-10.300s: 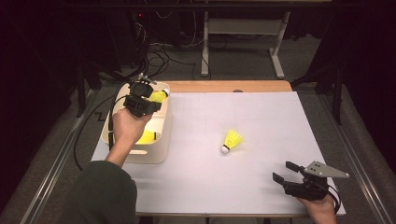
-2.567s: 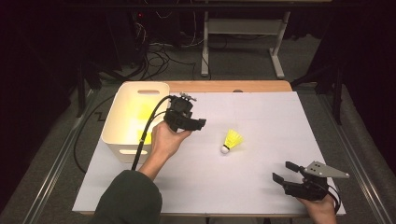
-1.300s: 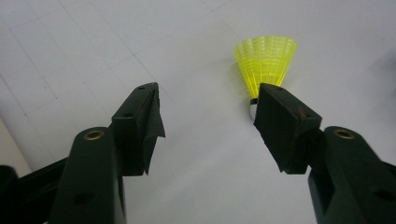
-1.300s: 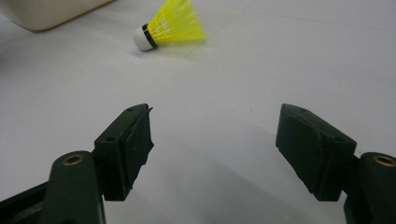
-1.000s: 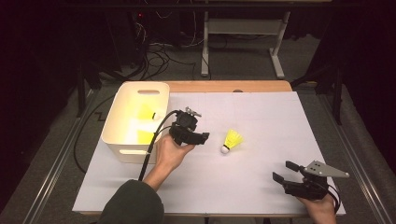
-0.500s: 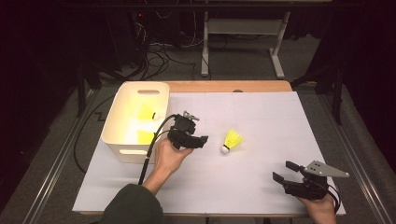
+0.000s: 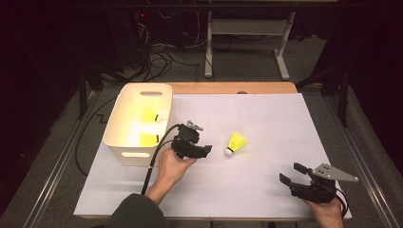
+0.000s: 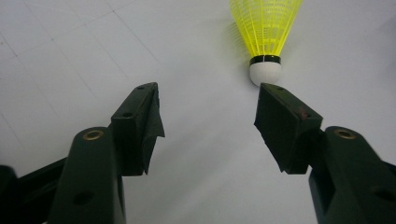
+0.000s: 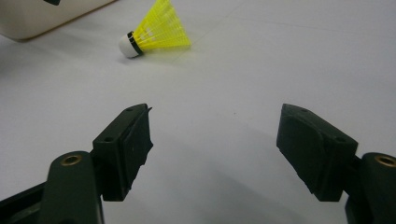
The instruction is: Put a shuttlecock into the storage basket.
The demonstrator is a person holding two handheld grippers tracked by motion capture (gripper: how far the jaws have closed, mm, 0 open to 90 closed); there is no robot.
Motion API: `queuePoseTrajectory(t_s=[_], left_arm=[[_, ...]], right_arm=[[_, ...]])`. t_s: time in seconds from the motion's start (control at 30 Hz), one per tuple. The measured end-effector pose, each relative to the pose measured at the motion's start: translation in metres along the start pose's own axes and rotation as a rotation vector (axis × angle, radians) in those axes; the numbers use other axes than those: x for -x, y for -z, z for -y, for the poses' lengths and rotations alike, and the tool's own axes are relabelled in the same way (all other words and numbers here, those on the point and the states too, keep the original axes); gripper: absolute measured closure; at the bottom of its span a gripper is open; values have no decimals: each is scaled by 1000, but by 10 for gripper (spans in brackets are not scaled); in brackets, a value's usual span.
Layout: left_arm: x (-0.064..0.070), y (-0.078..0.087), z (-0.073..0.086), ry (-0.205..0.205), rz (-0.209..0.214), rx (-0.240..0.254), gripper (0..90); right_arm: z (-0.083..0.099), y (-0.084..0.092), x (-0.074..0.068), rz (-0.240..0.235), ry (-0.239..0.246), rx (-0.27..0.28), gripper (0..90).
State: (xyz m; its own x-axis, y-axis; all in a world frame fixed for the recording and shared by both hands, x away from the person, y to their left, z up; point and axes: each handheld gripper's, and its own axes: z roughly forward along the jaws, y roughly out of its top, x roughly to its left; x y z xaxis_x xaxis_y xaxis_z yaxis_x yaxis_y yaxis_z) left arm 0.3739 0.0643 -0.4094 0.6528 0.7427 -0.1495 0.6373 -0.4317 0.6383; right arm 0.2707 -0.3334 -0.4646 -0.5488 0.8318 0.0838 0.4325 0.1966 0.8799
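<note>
A white sheet ruled with a faint grid covers the wooden table, and the room behind is dark, with cables on the grey floor and a white desk frame. The yellow shuttlecock lies on its side mid-sheet, just ahead of the left gripper, whose jaws stand wide apart with nothing between them. The right gripper rests at the near right corner, open and empty, and the cream bin at the left holds two more shuttlecocks

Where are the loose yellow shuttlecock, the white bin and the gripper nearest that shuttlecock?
shuttlecock (image 7: 236,142): high view, on its yellow skirt.
white bin (image 7: 115,130): high view, on its left rim.
left gripper (image 7: 203,150): high view, midway between its open fingertips.
</note>
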Motion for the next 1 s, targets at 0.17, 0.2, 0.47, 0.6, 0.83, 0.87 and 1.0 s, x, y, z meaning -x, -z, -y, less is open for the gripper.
queuePoseTrajectory(t_s=[0.17, 0.2, 0.47, 0.6, 0.83, 0.87, 1.0], left_arm=[[-1, -4, 5, 3, 4, -2, 414], [-1, -5, 6, 0, 5, -6, 415], [0, -12, 10, -13, 5, -21, 419], [1, -12, 12, -25, 2, -25, 419], [0, -12, 17, -23, 8, -18, 419], [0, -12, 17, -24, 7, -19, 418], [0, -13, 19, -21, 8, -18, 418]], right_arm=[[-1, 0, 0, 7, -2, 5, 265], [-2, 0, 0, 7, 1, 5, 265], [-5, -3, -2, 0, 5, -2, 268], [-9, -8, -4, -11, 12, -12, 274], [-19, -19, -7, -33, 23, -11, 288], [-20, -20, -7, -36, 24, -10, 289], [-28, -29, -9, -41, 31, -4, 296]])
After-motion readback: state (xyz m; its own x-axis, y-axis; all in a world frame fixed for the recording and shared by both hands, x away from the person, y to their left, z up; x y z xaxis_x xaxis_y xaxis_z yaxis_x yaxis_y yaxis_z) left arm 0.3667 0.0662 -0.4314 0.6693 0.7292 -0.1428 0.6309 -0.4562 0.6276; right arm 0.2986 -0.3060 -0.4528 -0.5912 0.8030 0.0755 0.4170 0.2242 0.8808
